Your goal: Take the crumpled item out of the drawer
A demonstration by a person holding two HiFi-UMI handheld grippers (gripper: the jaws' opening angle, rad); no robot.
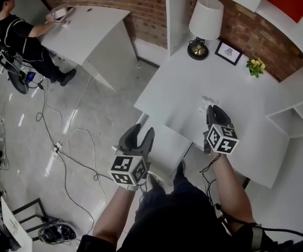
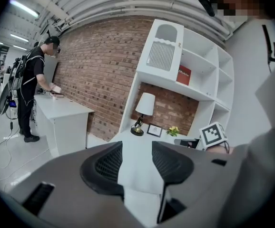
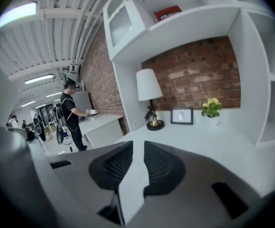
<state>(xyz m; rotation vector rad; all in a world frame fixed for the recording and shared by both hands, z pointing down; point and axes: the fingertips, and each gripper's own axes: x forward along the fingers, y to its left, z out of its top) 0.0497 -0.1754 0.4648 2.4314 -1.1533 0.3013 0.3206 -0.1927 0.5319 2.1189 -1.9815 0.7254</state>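
1. A person in black (image 1: 15,35) works at a separate white table (image 1: 91,30) far left, well apart. Loose black cables (image 1: 62,151) trail over the grey floor between that table and the operator.
2. The left gripper (image 1: 140,133), grey with a marker cube, hangs with its jaws apart and nothing between them. It sits over the left edge of the pulled-out white drawer (image 1: 164,143), probably kept there in reserve.
3. The drawer juts from the white desk's (image 1: 183,85) near-left edge. Its visible inside looks bare, and the floor to its left gives free room to withdraw.
4. The pale crumpled item (image 1: 208,103) lies on the desk top, toward the near edge, just ahead of the right gripper (image 1: 217,111). That gripper's jaws stand slightly apart and hold nothing, so the removal appears done.
5. Along the desk's back edge stand a white-shaded lamp (image 1: 205,20), a small black-framed picture (image 1: 228,52) and a pot of yellow flowers (image 1: 255,66), all well clear.
6. White shelving (image 1: 293,117) closes off the right edge, so the open room lies leftward.
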